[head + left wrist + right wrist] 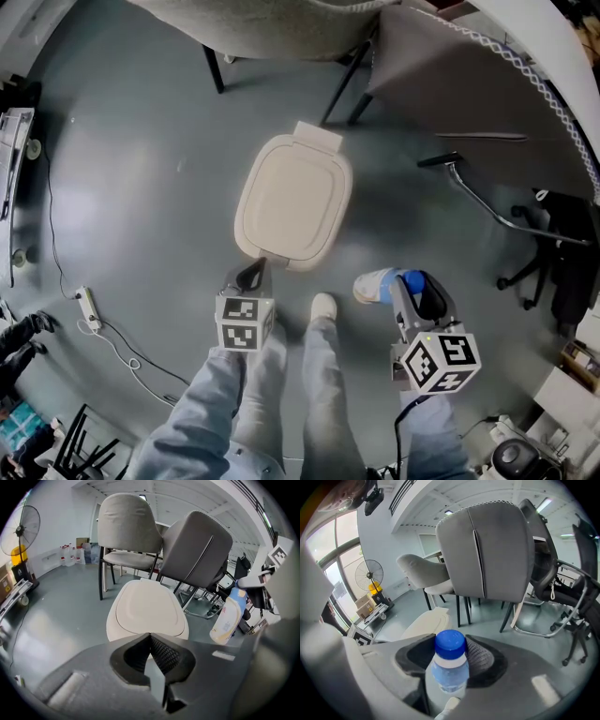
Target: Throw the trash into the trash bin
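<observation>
Here, left fingers (pixel 165 656) clenched empty, right fingers (pixel 482 660) grasping bottle (pixel 450 665), fan (pixel 19 524) only in gripper views.

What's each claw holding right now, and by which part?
Right claw grips the bottle near its neck, just below the blue cap. Left claw is shut and holds nothing.

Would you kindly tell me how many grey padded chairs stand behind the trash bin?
2. In the left gripper view, the left chair stands behind the trash bin, and the right chair is close beside it. Further ones may be hidden out of frame.
</observation>
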